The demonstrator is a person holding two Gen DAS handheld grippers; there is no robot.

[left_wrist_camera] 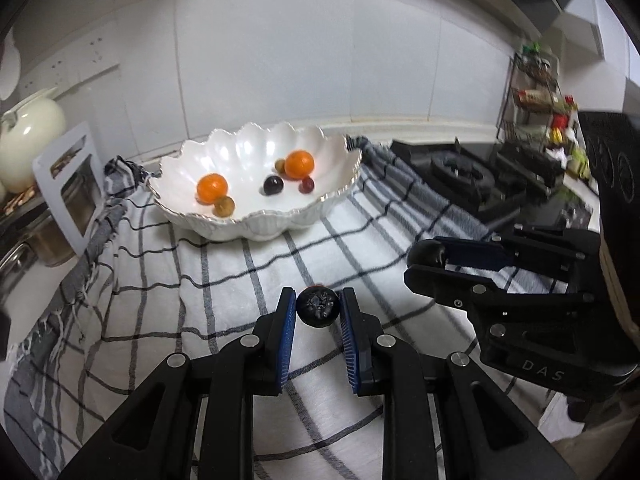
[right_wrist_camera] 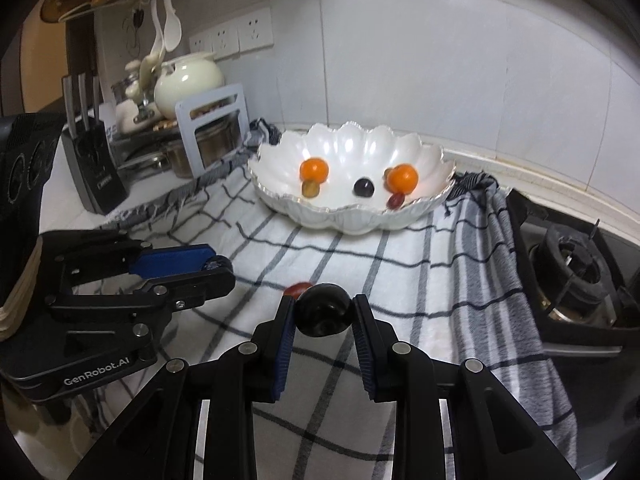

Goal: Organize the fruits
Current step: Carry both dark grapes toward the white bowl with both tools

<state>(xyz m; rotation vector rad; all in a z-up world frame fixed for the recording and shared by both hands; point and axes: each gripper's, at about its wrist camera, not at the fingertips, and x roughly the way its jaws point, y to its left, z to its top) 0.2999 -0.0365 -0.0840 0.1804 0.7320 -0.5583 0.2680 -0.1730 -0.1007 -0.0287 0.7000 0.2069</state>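
Pinching a blueberry (left_wrist_camera: 318, 306) in your left gripper (left_wrist_camera: 318, 307) jaws and a dark grape (right_wrist_camera: 323, 309) in your right gripper (right_wrist_camera: 323, 310), you need next to carry both over the bowl (left_wrist_camera: 256, 226) and let go.

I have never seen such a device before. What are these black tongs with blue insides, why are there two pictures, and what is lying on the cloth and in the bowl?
These are two hand-held grippers; a person carries one in each hand. Each has a camera looking forward along its two fingers, so each picture is one gripper's own view, with the other gripper at the side.

The left gripper is shut on a blueberry. The right gripper is shut on a dark round fruit.

A checked cloth covers the counter. On it stands a white scalloped bowl with two small oranges, a dark grape and some smaller fruits. One red fruit lies on the cloth beyond the right gripper. A gas stove is beside the cloth.
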